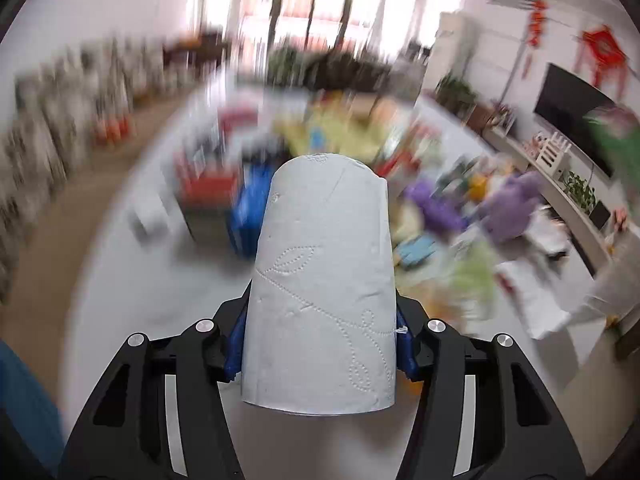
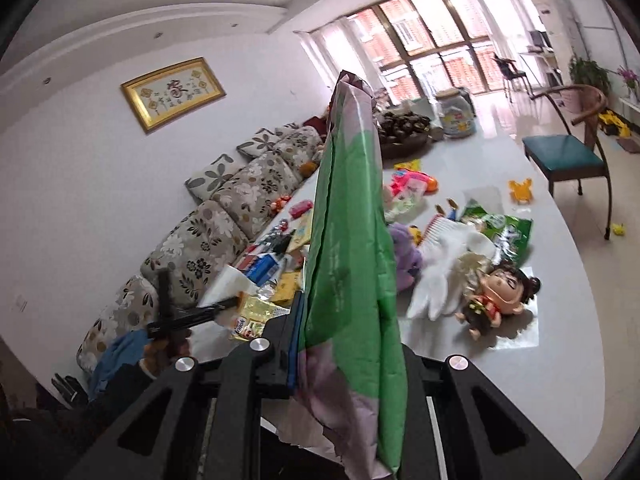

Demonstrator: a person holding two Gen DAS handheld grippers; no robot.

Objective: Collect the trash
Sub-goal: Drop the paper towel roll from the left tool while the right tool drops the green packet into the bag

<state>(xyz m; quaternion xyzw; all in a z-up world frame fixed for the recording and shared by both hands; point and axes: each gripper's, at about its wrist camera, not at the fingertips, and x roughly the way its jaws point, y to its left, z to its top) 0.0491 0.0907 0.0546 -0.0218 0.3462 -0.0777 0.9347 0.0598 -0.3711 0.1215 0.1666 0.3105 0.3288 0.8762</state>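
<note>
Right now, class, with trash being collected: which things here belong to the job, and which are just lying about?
Belonging to the job:
- paper roll, clamped in the left gripper
- green wrapper, clamped in the right gripper

Just lying about:
- doll on the table
- white glove
- purple plush
- chair

A floral-cushioned sofa [image 2: 208,236] lines the wall under a gold-framed picture [image 2: 174,93]. On the white bench [image 2: 560,340] lie a big-headed doll [image 2: 500,300], white gloves [image 2: 444,276] and a purple plush toy [image 2: 404,256]. A teal-seated wooden chair [image 2: 568,152] stands beside it.
</note>
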